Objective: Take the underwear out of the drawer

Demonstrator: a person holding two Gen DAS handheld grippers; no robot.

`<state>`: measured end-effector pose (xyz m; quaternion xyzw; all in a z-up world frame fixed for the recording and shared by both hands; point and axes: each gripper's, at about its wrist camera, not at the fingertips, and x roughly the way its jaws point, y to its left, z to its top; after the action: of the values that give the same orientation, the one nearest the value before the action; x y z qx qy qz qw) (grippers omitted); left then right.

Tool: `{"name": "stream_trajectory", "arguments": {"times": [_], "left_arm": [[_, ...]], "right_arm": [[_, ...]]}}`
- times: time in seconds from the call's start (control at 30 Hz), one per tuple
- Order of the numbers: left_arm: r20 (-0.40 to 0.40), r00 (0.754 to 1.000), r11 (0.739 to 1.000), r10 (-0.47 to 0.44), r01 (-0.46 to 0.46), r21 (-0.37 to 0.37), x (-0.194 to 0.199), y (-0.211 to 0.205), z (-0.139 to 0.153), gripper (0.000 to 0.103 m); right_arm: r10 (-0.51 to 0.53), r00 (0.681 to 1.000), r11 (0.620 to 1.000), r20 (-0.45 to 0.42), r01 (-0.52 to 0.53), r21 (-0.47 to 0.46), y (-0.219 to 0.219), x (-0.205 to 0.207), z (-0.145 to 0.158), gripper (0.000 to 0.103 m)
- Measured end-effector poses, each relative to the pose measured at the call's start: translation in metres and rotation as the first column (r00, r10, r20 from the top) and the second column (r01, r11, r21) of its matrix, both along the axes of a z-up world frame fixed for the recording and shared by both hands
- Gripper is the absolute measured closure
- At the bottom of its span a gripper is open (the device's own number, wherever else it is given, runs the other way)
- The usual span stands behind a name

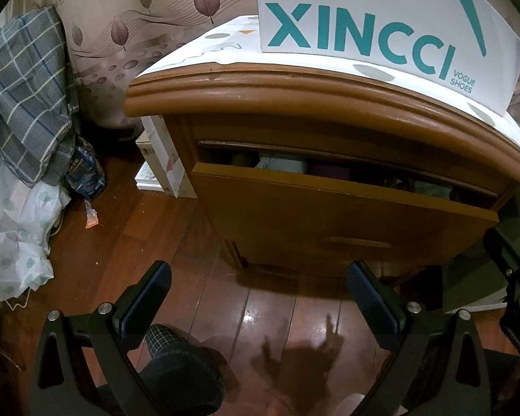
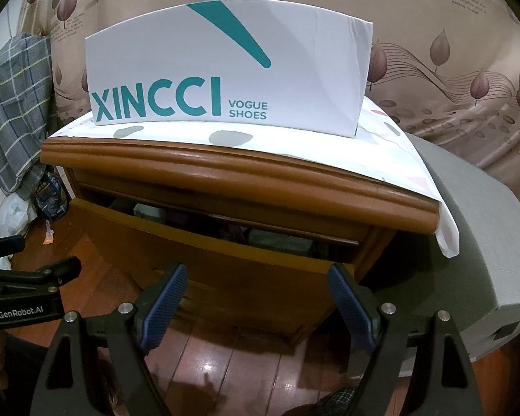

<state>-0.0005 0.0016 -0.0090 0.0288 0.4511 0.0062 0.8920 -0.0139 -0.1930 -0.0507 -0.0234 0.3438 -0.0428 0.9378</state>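
Both jaws spread, empty: left gripper point(image 1: 260, 298), right gripper point(image 2: 256, 298) low before ajar drawer point(image 2: 197, 260).

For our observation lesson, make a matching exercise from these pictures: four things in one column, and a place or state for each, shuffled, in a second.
Things:
1. shoe box
2. drawer
3. plaid cloth
4. left tool

Places or states:
A. partly pulled out
B. open, holding nothing
C. on top of the nightstand
D. piled to the nightstand's left

Pairs: 1-C, 2-A, 3-D, 4-B
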Motion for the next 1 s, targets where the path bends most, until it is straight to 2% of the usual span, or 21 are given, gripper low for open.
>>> {"name": "stream_trajectory", "arguments": {"times": [0.63, 0.73, 0.83, 0.93, 1.0], "left_arm": [[-0.024, 1.000, 0.999, -0.004, 0.003, -0.046, 0.006, 0.005, -0.002, 0.002], [-0.042, 0.999, 0.995, -0.015, 0.011, -0.103, 0.007, 0.006, -0.002, 0.002], [-0.079, 0.996, 0.977, -0.029, 0.011, -0.214, 0.010, 0.009, -0.005, 0.002], [-0.122, 0.993, 0.928, -0.008, -0.038, -0.371, 0.016, 0.016, -0.011, 0.002], [-0.126, 0.992, 0.897, 0.025, -0.078, -0.436, 0.020, 0.019, -0.013, 0.002]], "right_arm": [[-0.011, 1.000, 1.000, 0.010, 0.010, 0.006, -0.003, 0.000, 0.002, 0.017], [-0.024, 0.999, 1.000, 0.029, 0.024, 0.018, -0.008, -0.002, 0.006, 0.017], [-0.042, 0.997, 0.999, 0.063, 0.040, 0.034, -0.016, -0.007, 0.013, 0.017], [-0.067, 0.992, 0.997, 0.106, 0.062, 0.044, -0.023, -0.012, 0.022, 0.017], [-0.083, 0.988, 0.995, 0.130, 0.076, 0.059, -0.029, -0.015, 0.028, 0.017]]}}
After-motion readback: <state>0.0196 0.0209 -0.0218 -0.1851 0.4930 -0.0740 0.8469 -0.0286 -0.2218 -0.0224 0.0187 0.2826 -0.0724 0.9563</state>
